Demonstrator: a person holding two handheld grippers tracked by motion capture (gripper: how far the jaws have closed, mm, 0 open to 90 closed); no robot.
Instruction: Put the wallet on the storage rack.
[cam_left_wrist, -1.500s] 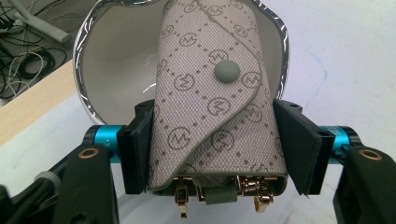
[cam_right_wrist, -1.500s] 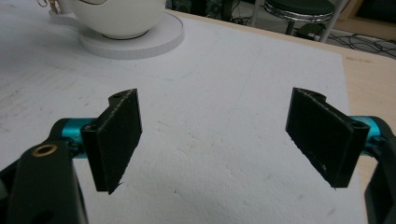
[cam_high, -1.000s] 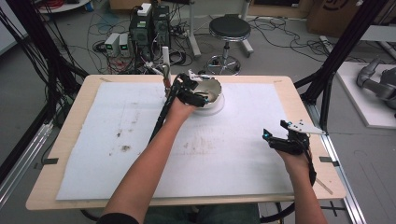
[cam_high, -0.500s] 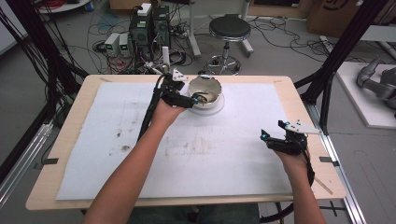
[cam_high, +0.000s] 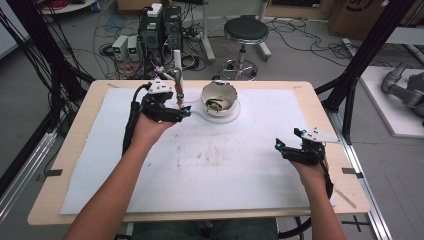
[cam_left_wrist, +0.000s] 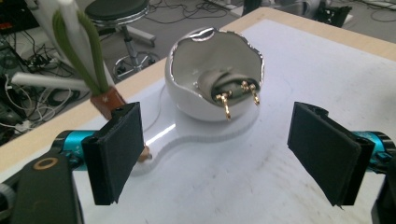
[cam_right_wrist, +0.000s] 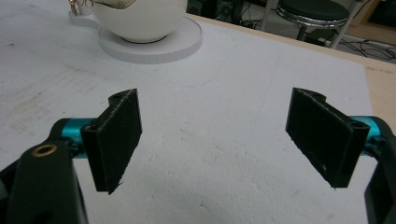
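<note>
A white egg-shaped bowl (cam_left_wrist: 212, 79) with a jagged, silver-edged rim stands upright on a flat white round base (cam_left_wrist: 219, 133) at the far middle of the counter; inside it lies a grey folded strap (cam_left_wrist: 219, 84) with two gold clasps (cam_left_wrist: 226, 100) hanging toward the opening; just left of the base stands a thin upright post (cam_high: 178, 75), white and green above a brown block (cam_left_wrist: 106, 100).

The bowl (cam_right_wrist: 135, 18) ahead of the right gripper (cam_right_wrist: 215, 135) is cut off by the top edge, hiding its contents. Ahead of the left gripper (cam_left_wrist: 217, 154), the green stalks (cam_left_wrist: 84, 51) run off the top edge, and 1 jaw covers their brown base (cam_left_wrist: 106, 100).
</note>
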